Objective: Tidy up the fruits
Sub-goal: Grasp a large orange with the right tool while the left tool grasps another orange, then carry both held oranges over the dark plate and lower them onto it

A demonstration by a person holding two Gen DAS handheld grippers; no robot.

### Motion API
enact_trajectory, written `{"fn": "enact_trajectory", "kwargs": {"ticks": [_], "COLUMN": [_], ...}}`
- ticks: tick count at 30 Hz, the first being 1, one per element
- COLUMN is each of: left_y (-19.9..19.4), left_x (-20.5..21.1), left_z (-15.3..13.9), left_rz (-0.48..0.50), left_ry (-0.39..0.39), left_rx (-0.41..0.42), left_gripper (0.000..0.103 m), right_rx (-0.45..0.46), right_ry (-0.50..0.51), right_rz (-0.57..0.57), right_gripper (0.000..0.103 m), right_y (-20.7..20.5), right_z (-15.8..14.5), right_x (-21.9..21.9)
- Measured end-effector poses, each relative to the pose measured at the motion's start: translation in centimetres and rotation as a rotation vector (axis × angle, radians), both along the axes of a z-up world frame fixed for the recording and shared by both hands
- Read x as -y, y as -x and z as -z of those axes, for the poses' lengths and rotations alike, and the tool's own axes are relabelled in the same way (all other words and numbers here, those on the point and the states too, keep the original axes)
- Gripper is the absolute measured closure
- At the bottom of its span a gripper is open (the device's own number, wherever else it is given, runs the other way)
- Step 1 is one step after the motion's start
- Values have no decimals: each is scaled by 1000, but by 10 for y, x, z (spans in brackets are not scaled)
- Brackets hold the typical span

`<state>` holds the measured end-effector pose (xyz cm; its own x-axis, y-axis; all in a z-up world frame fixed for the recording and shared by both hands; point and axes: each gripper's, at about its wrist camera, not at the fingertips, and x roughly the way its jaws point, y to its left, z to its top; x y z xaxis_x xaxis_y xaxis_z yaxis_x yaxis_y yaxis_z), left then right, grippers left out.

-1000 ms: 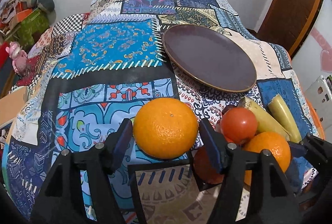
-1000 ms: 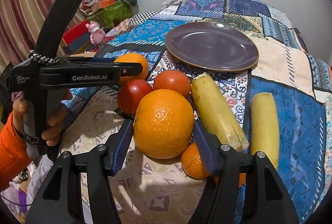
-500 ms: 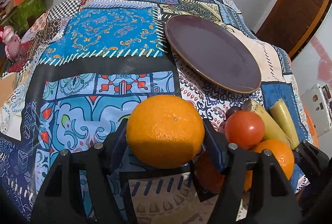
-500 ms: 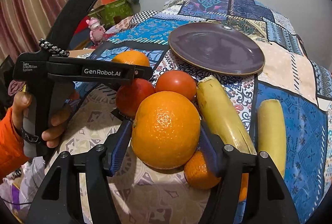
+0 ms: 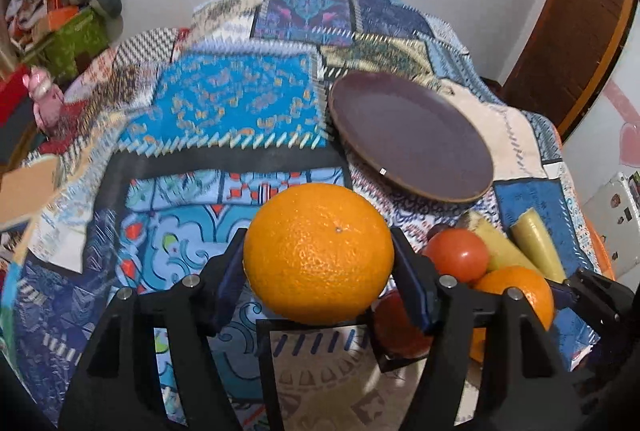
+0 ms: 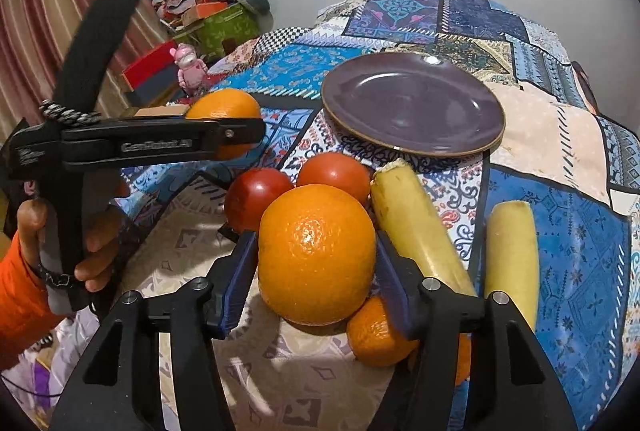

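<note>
The patchwork bed (image 5: 240, 111) carries the empty purple plate (image 6: 412, 103), my target. My left gripper (image 5: 318, 267) clamps one orange (image 5: 318, 251) aloft; my right gripper's (image 6: 316, 271) jaws, just closing, squeeze another orange (image 6: 316, 251) beside tomatoes (image 6: 334, 171).

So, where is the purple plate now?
In the right wrist view, the purple plate lies empty on the patchwork cloth, at centre right, beyond the two tomatoes and the nearer banana.

right claw (image 6: 316, 263): just closing, pads pressed on big orange (image 6: 317, 253)
left claw (image 6: 240, 129): clamped on second orange (image 6: 224, 107)
plate (image 6: 412, 103): bare, behind tomatoes (image 6: 334, 173) and bananas (image 6: 416, 227)
</note>
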<state>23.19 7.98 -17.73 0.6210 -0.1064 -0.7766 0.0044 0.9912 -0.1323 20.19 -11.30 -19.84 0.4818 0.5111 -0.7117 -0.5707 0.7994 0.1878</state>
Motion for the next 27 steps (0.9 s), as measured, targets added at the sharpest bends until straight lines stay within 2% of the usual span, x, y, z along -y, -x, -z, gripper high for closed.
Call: {"fn": "enact_trajectory", "kwargs": {"ticks": [7, 14, 17, 27], "left_y": [1, -14, -26, -63], "left_x": [7, 24, 32, 51], "left_z": [-27, -35, -35, -31], "left_rz": [17, 35, 46, 80], "left_ry": [11, 18, 26, 33], "left_rx": [48, 63, 64, 38], "left_gripper": [36, 36, 36, 36], "right_rx": [64, 138, 166, 154], "right_ry": [-13, -10, 11, 37], "right_rz": [32, 89, 117, 176], "right_gripper": [49, 49, 49, 49], "right_y": [-6, -31, -43, -88], "right_z": [-25, -49, -52, -42], "right_x": [11, 24, 25, 36]}}
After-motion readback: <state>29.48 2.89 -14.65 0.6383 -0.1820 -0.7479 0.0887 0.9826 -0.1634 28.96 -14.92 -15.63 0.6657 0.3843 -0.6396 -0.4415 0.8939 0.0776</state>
